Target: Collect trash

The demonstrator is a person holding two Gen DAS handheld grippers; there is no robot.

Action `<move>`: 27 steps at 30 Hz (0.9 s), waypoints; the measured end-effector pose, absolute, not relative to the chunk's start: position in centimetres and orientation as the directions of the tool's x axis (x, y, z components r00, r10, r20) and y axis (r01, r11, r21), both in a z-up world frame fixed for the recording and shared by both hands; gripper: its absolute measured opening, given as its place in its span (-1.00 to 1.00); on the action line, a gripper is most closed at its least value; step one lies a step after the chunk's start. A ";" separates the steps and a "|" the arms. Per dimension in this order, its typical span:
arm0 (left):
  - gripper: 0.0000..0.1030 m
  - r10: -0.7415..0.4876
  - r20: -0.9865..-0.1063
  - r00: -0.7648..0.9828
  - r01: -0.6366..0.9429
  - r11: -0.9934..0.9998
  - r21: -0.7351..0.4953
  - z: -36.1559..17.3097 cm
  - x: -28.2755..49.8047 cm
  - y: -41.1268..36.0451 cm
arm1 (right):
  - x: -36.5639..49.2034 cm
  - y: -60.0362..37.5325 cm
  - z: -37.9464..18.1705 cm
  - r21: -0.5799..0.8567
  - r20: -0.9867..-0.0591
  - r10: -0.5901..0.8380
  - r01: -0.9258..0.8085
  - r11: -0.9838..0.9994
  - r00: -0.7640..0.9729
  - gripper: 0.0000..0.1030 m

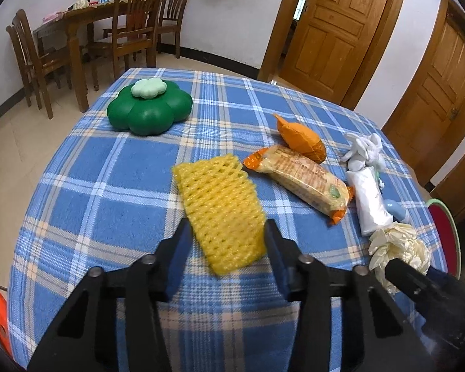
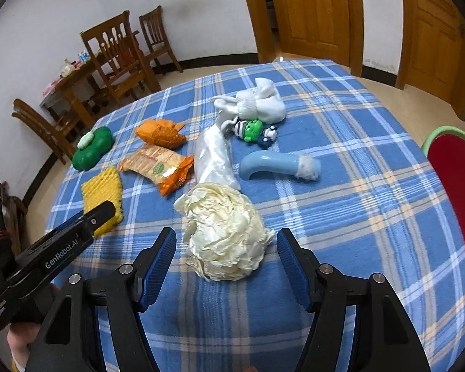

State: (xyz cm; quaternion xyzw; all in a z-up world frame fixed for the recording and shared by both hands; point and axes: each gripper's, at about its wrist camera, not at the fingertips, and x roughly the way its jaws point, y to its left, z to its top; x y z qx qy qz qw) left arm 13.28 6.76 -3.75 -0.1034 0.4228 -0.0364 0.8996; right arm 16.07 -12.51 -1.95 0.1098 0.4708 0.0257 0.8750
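even, soft indoor light, moderately bright, with only faint shadows under the things on the desk [image 1: 108, 186]. strong fisheye bending curves the doors [image 2: 313, 12] and walls; dark vignette fills the corners. slight softness, no glare.

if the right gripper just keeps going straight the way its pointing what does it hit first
Most likely the crumpled cream paper wad. It lies on the plaid tablecloth straight ahead of the right gripper, between its open fingers, which do not touch it. Depth is hard to judge through the fisheye.
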 end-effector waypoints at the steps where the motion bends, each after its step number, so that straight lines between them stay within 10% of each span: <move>1: -0.25 -0.162 -0.751 0.640 -0.020 0.974 -0.227 -3.8 13.3 6.9 | 16.0 -12.4 -2.0 0.218 -0.818 0.149 0.059 0.974 0.555 0.14; 8: -0.61 -0.203 -0.734 0.648 -0.018 0.960 -0.281 -3.2 12.5 7.7 | 15.3 -12.9 -1.8 0.244 -0.809 0.170 0.058 0.968 0.563 -0.18; 27: -0.70 -0.241 -0.699 0.673 0.041 0.956 -0.291 0.4 8.8 5.1 | 11.0 -15.9 1.4 0.323 -0.728 0.218 0.044 0.945 0.650 -0.24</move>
